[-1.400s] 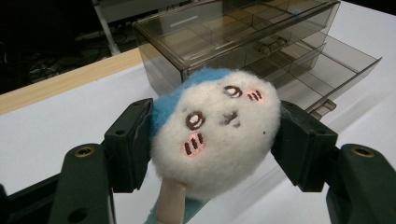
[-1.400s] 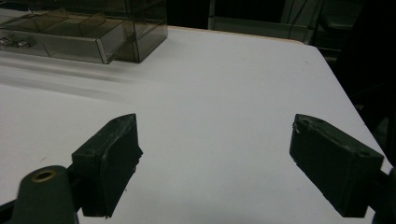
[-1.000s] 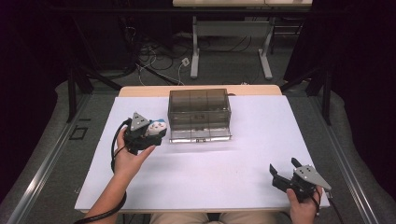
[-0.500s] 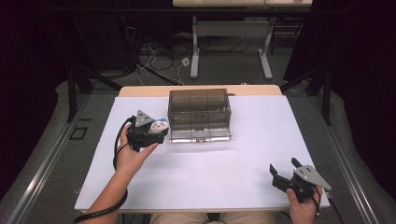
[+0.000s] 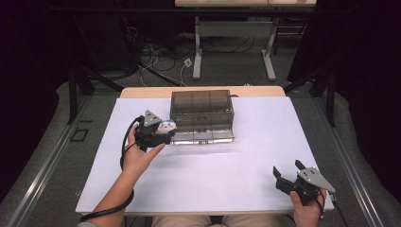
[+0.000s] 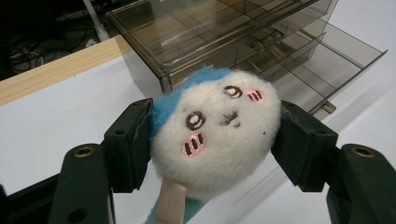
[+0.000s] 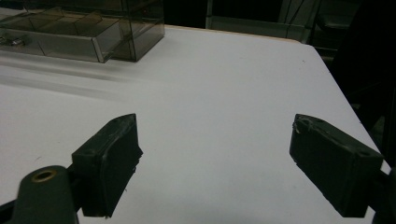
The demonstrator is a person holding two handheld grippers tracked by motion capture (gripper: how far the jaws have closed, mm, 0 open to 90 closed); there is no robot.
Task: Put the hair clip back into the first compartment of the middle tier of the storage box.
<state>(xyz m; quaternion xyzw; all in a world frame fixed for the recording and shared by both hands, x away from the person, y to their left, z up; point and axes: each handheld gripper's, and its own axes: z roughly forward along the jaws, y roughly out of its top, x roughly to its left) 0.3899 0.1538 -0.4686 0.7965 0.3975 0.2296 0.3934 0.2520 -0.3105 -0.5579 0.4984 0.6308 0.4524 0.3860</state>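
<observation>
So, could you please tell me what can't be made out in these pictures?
- Plush toy: its lower body leaves the left gripper view's bottom edge; in the high view it is too small.
- Drawer box: contents unreadable through tinted walls.
- Right gripper: jaws apart over bare table.

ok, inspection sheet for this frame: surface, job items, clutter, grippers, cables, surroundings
Surface: white table, wood strip at far edge.
Job items: smoky clear drawer box, bottom drawer pulled out; plush toy, white face, blue top.
Clutter: nothing seen.
Grippers: left gripper shut on the plush toy beside the box's front left corner; right gripper open, holding nothing, near the table's front right.
Cables: black cable loops from left gripper.
Surroundings: floor wires, desk legs, dark curtains.
</observation>
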